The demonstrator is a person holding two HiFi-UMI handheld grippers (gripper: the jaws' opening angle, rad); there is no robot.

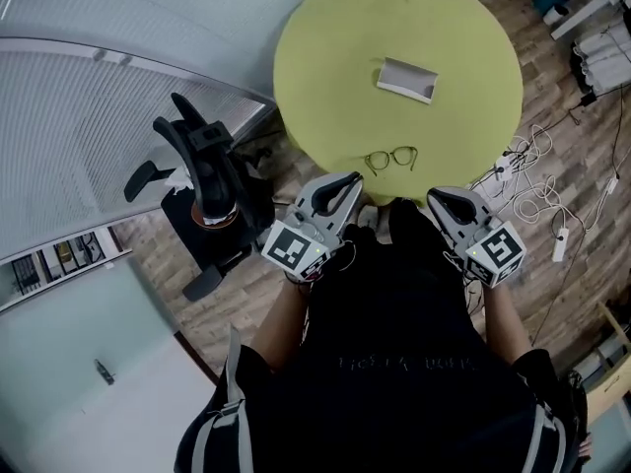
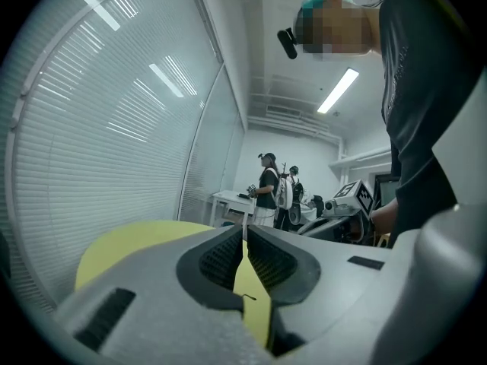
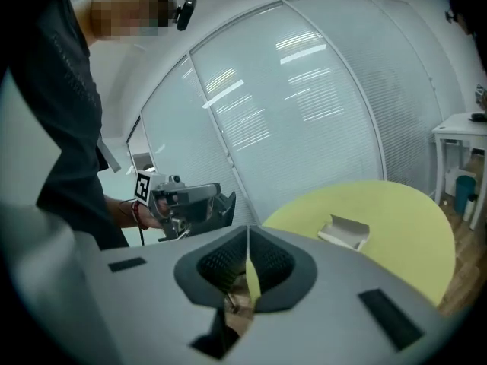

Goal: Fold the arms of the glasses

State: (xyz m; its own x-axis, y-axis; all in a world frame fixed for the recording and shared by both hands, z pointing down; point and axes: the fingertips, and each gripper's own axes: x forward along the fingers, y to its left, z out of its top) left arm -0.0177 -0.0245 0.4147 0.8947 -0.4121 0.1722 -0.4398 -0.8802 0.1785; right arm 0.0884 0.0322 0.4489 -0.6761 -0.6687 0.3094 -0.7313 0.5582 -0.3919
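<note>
A pair of thin-rimmed glasses (image 1: 391, 158) lies with its arms spread near the front edge of the round yellow-green table (image 1: 325, 57). My left gripper (image 1: 351, 182) hovers just short of that edge, left of the glasses, jaws shut on nothing. My right gripper (image 1: 434, 197) hangs at the table's front edge, right of the glasses, also shut and empty. In the left gripper view the closed tips (image 2: 244, 233) point over the table (image 2: 129, 242). In the right gripper view the closed tips (image 3: 247, 234) meet before the table (image 3: 396, 226).
A grey open case (image 1: 407, 79) rests on the table beyond the glasses, also visible as the case (image 3: 344, 231). A black office chair (image 1: 202, 180) stands at the left. White cables and power strips (image 1: 537, 200) lie on the wooden floor at the right. Two people (image 2: 278, 190) stand far off.
</note>
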